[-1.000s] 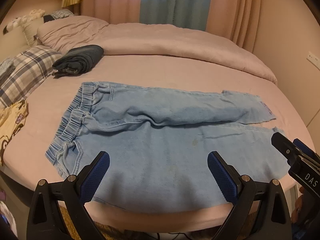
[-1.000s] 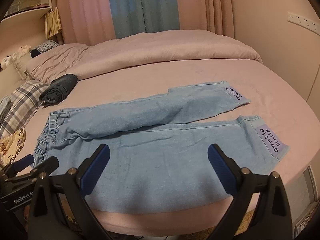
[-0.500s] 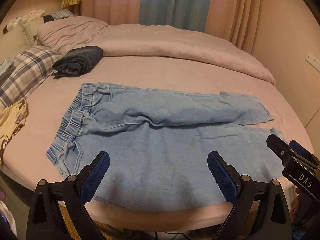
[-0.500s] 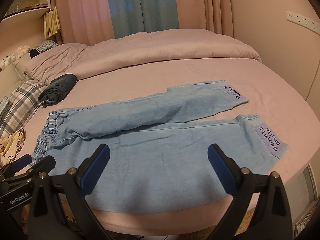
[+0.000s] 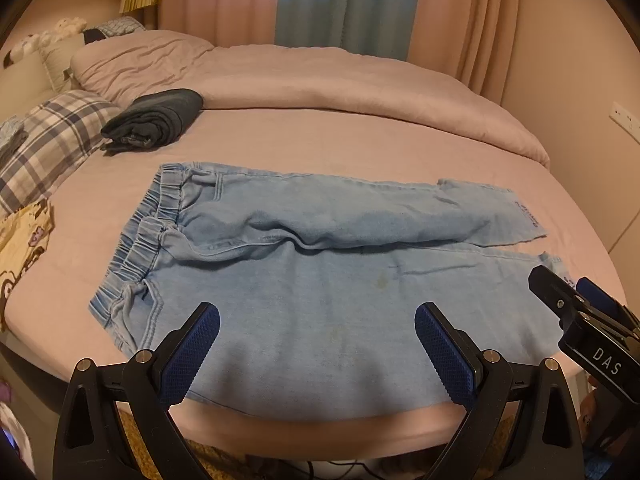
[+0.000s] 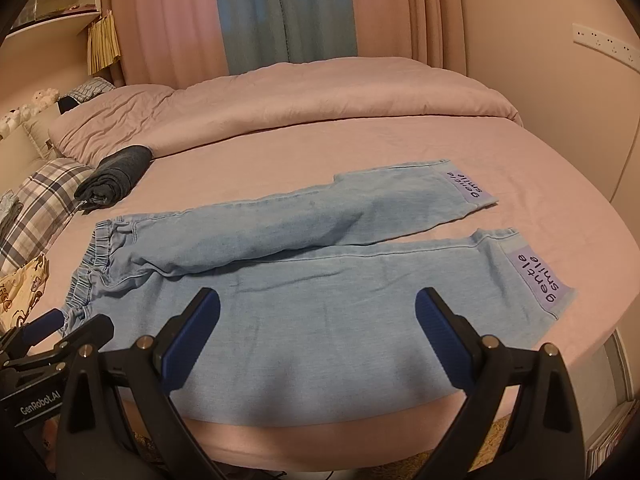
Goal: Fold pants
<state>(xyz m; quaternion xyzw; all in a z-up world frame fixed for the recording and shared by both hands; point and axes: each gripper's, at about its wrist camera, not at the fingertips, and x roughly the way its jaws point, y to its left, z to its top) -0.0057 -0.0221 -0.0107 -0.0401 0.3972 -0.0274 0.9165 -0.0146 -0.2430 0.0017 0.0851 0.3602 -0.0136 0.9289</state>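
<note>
Pink bed sheet (image 5: 320, 152), a round-looking mattress surface that fills both views and serves as the folding surface.

Left gripper (image 5: 316, 340), bottom centre of its own view: jaws spread wide, holding nothing, poised over the near edge of the cloth by the waist half. Right gripper (image 6: 318, 334), bottom centre of its view: likewise spread and empty, over the hem half. Judged placement: one tool per end, ready to seize the near leg.

Pants (image 5: 320, 280), light blue denim, laid flat across mid-frame, waistband (image 5: 160, 216) to the left, legs running right, the far leg creased over the near one at the crotch. Lilac hem labels (image 6: 536, 276) face up. Fold not yet begun.

Dark folded garment (image 5: 156, 120), upper left, well apart from the pants. Plaid pillow (image 5: 52, 140), left edge. Heaped duvet (image 5: 340, 80) beyond; curtains (image 5: 348, 0) at the top.
</note>
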